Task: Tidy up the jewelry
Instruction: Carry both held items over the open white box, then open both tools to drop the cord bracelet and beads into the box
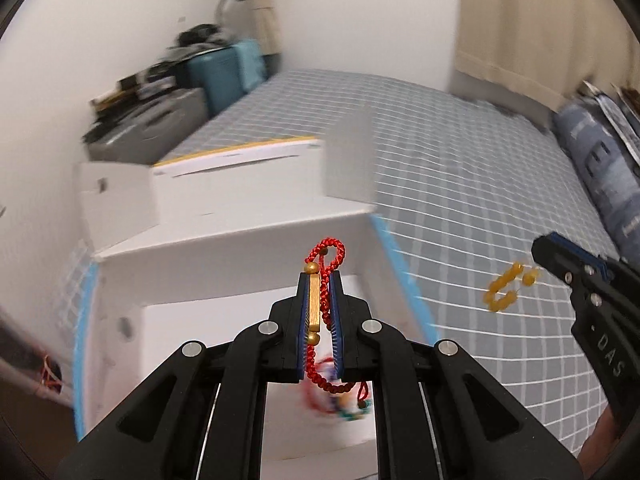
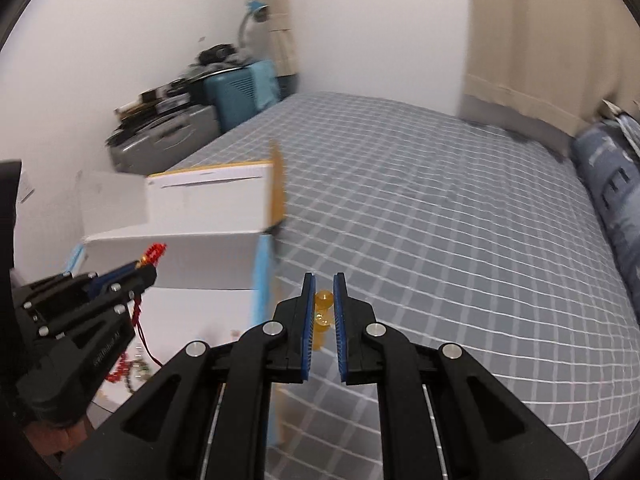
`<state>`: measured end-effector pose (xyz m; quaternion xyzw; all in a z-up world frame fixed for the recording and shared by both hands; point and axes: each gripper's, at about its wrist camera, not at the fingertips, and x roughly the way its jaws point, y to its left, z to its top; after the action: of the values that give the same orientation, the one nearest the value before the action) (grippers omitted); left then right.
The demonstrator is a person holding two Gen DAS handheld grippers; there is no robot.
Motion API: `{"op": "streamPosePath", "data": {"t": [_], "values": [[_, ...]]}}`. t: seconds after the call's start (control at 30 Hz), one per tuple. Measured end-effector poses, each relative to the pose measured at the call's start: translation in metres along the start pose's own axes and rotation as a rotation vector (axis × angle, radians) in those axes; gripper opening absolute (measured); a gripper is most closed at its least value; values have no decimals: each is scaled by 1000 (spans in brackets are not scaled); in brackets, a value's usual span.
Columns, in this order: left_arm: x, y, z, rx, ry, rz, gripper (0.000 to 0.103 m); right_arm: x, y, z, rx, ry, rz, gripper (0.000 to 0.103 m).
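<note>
Above the white box [image 1: 240,256], the left gripper [image 1: 320,312] clamps a red cord bracelet [image 1: 326,256]; at three o'clock the right gripper [image 2: 324,308] pinches what looks like a blurred amber bead bracelet [image 1: 502,290].

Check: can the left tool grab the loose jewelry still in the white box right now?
Probably not. The left tool is shut on the red cord bracelet, so its jaws are taken. The loose jewelry lies below it in the white box.
</note>
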<state>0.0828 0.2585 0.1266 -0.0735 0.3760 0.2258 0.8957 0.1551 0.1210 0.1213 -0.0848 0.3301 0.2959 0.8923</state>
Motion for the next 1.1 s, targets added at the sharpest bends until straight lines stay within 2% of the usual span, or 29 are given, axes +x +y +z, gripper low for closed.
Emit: {"op": "streamPosePath", "data": {"t": [0.17, 0.4, 0.63, 0.97, 1.1], "values": [[2, 51, -15, -45, 21, 46, 9, 12, 53, -3, -38, 15, 61, 9], [10, 94, -36, -97, 53, 73, 9, 38, 107, -18, -76, 65, 108, 9], [29, 119, -51, -134, 110, 85, 9, 67, 126, -31, -88, 128, 112, 9], [52, 130, -60, -140, 176, 98, 9, 91, 133, -45, -92, 186, 98, 9], [56, 131, -62, -141, 188, 108, 13, 97, 133, -50, -91, 207, 94, 9]]}}
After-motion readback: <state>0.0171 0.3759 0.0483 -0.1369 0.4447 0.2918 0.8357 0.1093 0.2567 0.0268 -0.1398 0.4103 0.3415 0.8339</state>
